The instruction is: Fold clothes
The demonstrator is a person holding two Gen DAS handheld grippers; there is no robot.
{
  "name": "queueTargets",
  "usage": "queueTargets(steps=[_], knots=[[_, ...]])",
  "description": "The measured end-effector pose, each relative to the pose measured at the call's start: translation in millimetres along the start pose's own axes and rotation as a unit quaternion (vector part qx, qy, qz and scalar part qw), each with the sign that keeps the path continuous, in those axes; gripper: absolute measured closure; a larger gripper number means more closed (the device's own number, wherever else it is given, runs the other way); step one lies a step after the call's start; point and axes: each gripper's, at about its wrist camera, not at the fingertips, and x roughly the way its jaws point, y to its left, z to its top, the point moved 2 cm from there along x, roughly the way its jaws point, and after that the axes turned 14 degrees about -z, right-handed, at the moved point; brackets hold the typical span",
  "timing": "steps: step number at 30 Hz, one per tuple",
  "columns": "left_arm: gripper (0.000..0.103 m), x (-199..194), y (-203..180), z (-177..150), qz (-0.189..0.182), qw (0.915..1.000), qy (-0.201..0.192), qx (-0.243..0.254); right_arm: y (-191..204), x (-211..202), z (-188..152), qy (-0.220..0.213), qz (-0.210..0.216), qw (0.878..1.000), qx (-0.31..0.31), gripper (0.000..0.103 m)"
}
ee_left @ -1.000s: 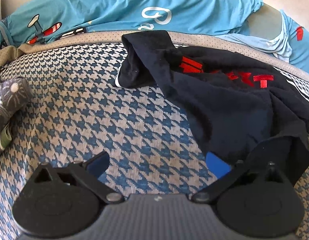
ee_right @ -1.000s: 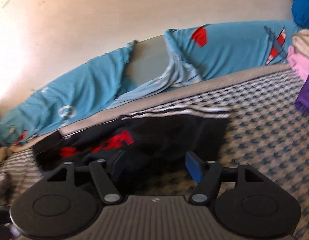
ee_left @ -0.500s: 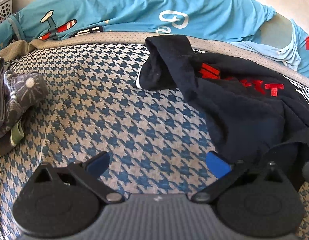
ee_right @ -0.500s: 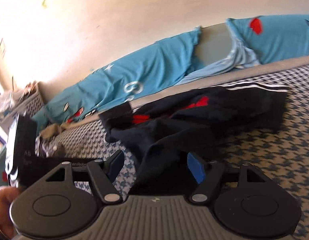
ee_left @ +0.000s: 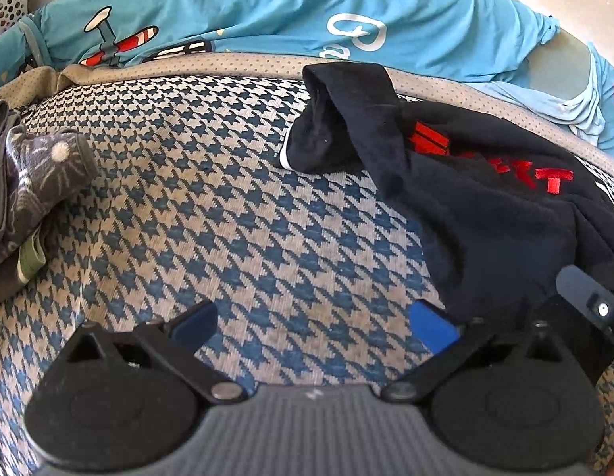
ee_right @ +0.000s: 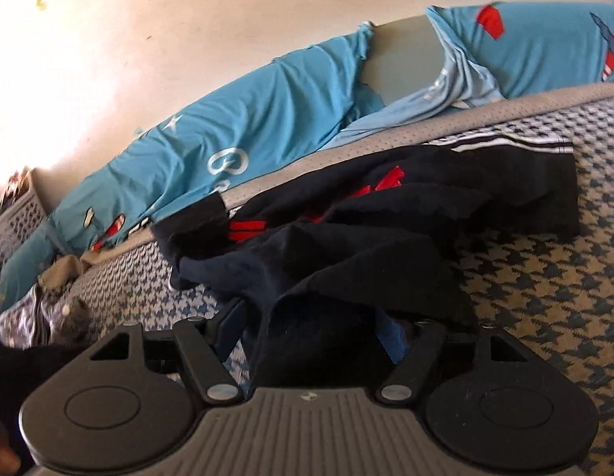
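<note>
Houndstooth mattress [ee_left: 235, 214] bears black garment [ee_right: 386, 238]; left gripper [ee_left: 312, 323] gapes, right gripper [ee_right: 312, 329] straddles cloth.

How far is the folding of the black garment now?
Done: nothing; the black garment lies crumpled on the houndstooth surface. In hand: its near edge sits between the right gripper fingers, still apart. The left gripper is open, empty. Left: every fold.

The black garment [ee_right: 386, 238] drapes over the right gripper [ee_right: 310, 327], hiding most of its blue pads so their closure cannot be told, while in the left view the garment [ee_left: 485, 206] runs off the right edge.
</note>
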Motion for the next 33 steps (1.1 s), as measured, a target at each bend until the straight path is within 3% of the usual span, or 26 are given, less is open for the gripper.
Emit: queueTargets(steps=[1, 6, 9, 15, 21, 33], knots=[[0.000, 0, 1, 0, 0.000, 1.0000, -0.001, -0.001, 0, 2, 1, -0.003, 0.000, 1.000, 0.004, 0.039], [0.000, -6, 4, 2, 0.003, 1.0000, -0.007, -0.003, 6, 1, 2, -0.021, -0.003, 1.000, -0.004, 0.086], [0.000, -10, 7, 4, 0.004, 0.9999, -0.012, -0.004, 11, -7, 4, -0.037, 0.007, 0.999, -0.010, 0.094], [0.000, -26, 18, 10, 0.013, 0.9992, -0.036, -0.015, 31, -33, 4, -0.049, 0.088, 0.994, -0.034, 0.096], [0.000, -50, 37, 16, 0.022, 0.9970, -0.066, -0.033, 59, -66, -13, -0.057, 0.167, 0.980, -0.092, 0.096], [0.000, -95, 73, 19, 0.045, 0.9899, -0.119, -0.061, 116, -95, -72, -0.033, 0.237, 0.955, -0.177, 0.096]])
